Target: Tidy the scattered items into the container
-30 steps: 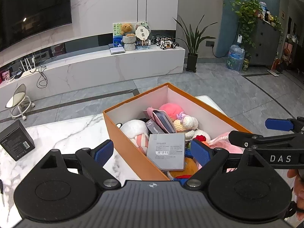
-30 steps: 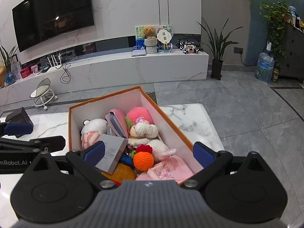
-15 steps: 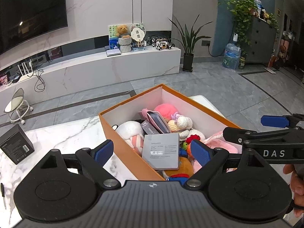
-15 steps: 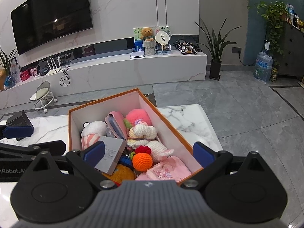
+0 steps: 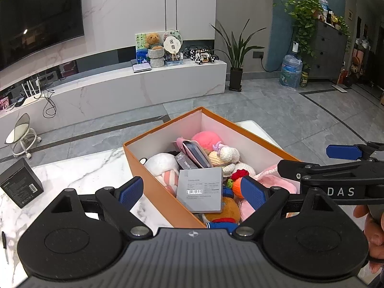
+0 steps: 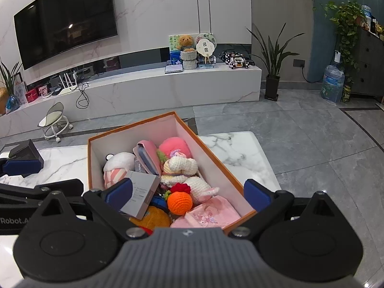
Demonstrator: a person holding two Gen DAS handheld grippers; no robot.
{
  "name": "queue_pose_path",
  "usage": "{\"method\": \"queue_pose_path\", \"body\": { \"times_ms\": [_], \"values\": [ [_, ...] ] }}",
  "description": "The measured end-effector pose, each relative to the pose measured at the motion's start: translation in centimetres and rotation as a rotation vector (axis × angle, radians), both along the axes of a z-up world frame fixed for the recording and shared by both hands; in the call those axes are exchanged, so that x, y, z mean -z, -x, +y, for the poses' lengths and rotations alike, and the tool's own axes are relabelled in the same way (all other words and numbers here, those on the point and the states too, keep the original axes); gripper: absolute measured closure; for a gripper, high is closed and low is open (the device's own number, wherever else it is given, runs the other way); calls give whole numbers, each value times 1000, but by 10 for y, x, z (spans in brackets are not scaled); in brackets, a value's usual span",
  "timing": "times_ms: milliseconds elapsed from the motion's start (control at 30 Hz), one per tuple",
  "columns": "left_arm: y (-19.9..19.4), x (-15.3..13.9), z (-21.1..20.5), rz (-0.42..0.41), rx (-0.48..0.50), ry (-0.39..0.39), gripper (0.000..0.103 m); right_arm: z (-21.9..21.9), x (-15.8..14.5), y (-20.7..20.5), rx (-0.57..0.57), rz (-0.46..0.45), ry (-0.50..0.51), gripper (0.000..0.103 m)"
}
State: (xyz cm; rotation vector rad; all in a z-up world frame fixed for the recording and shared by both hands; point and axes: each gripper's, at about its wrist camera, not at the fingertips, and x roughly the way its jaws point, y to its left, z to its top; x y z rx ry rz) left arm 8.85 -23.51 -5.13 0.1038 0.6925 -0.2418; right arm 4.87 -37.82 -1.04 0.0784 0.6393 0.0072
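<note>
An orange box [image 5: 153, 168] [image 6: 89, 163] stands on the white marble table, filled with plush and crochet toys, a pink case [image 6: 146, 158], an orange crochet ball [image 6: 179, 202] and a grey booklet [image 5: 200, 189] [image 6: 141, 195] lying on top. My left gripper [image 5: 192, 192] hovers open above the box's near end, nothing between its blue pads. My right gripper [image 6: 188, 192] is open too, held over the box's near edge and holding nothing. Each gripper shows from the side in the other's view.
A black carton [image 5: 20, 186] [image 6: 24, 150] sits on the table [image 5: 79, 170] left of the box. A pen [image 5: 4, 247] lies at the table's left edge. A hand [image 5: 372, 230] grips the right tool. Behind are a grey tiled floor, a small stool [image 6: 56, 122] and a TV bench.
Both grippers have drawn back and risen slightly, so the box looks smaller and farther. The box's contents have not moved.
</note>
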Motion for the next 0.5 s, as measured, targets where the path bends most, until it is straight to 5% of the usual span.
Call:
{"method": "queue_pose_path", "body": {
  "times_ms": [500],
  "values": [
    [2, -3, -1, -9, 4, -7, 0, 0, -2, 2, 2, -4, 5, 3]
  ]
}}
